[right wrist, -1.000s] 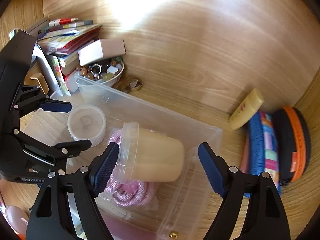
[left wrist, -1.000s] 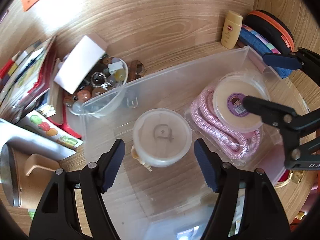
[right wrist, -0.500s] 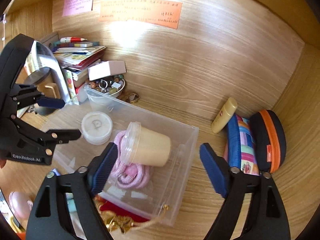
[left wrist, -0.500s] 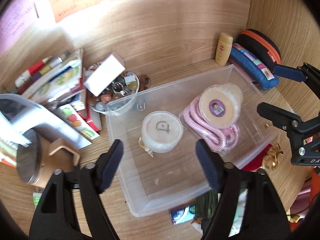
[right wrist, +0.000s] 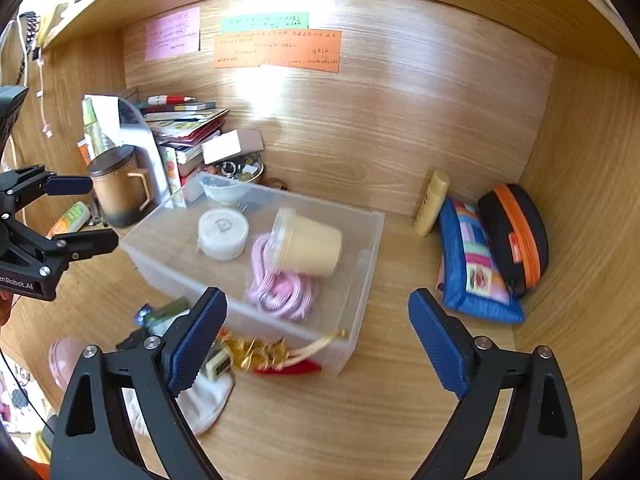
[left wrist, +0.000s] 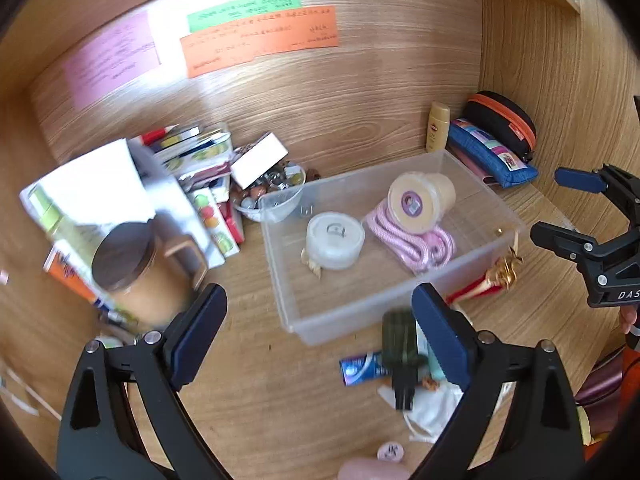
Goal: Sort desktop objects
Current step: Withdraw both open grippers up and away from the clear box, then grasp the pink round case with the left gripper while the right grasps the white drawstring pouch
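A: Entry. Both of your tools are empty. Left hand-held gripper is spread wide above the bench; right hand-held gripper is equally wide, holding nothing.

B: Where are the sorted items?

A: Ahead of your left hand-held gripper, inside the clear bin: a round white tub, upright, and to its right a beige lidded cup lying on its side across a pink rope coil.

B: What is left outside?

A: Just beyond your right hand-held gripper's left finger, against the bin's near wall, a gold-and-red tassel. Below it, a white cloth. Near your left hand-held gripper's right finger, a dark green object, blurred.

B: Handling?

A: Likely light and limp, the tassel will sag; pinch it at the gold knot, not the threads. The cloth should bunch easily; take a fold.
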